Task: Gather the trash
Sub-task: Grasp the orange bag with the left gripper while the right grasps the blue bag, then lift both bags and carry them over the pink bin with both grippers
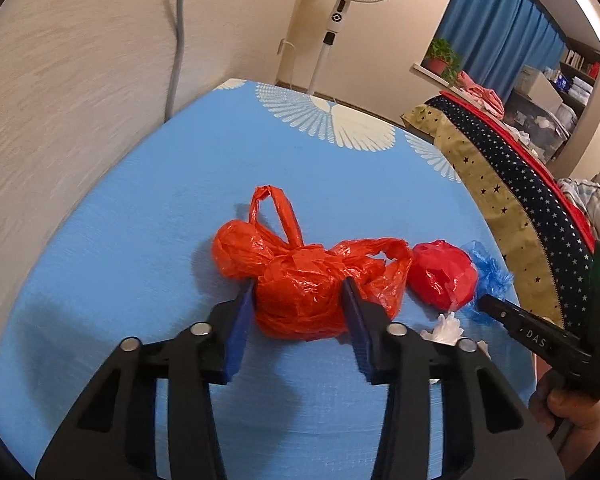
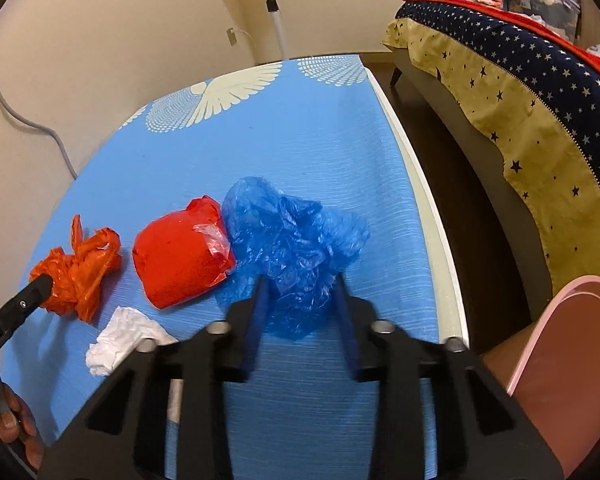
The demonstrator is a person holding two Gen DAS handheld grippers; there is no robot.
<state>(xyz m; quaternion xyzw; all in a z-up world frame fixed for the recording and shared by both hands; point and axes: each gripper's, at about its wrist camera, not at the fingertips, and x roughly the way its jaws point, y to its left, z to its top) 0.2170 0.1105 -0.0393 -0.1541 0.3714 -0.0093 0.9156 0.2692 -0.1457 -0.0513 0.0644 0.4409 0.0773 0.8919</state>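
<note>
Left wrist view: the left gripper (image 1: 298,304) has its two blue-padded fingers spread to either side of a crumpled orange plastic bag (image 1: 300,276) on a table with a blue cloth (image 1: 140,240). The pads sit at the bag's flanks, apparently lined up to squeeze it; I cannot tell whether they touch it yet. The bag is thin, glossy and wrinkled, with a loop handle standing up. Just beside it lies a rounded red bundle (image 1: 442,276) wrapped in shiny film, then a scrap of white tissue (image 1: 446,326). Right wrist view: the right gripper (image 2: 300,300) is likewise spread, straddling the near edge of a translucent, crinkled blue plastic bag (image 2: 292,236) that touches the red bundle. All the trash lies loose, near the table's front.
</note>
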